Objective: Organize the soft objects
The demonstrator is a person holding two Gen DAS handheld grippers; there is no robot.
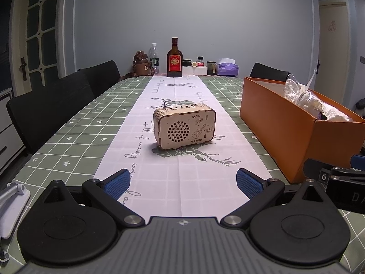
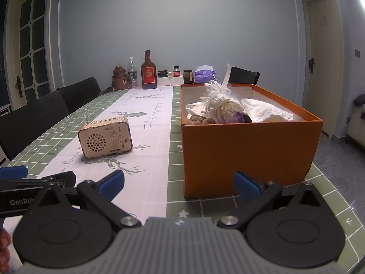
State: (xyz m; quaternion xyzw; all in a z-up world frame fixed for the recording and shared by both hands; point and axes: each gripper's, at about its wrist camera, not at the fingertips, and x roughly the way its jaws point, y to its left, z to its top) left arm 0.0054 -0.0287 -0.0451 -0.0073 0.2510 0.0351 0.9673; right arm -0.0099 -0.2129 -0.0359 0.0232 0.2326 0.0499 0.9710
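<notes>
An orange box [image 2: 248,146] stands on the right side of the table and holds soft things: a clear bag with white ribbon [image 2: 219,105], white cloth [image 2: 269,111] and brown plush pieces [image 2: 197,119]. The box also shows in the left wrist view [image 1: 280,125], with the bag [image 1: 301,93] inside. My left gripper [image 1: 183,186] is open and empty, low over the white table runner. My right gripper [image 2: 179,183] is open and empty, just in front of the box's near wall.
A wooden toy radio [image 1: 183,126] stands on the runner mid-table, left of the box [image 2: 105,137]. Bottles, jars, a bear-shaped flask [image 1: 141,64] and a purple tissue pack [image 1: 228,67] line the far edge. Black chairs [image 1: 48,107] stand along the left side.
</notes>
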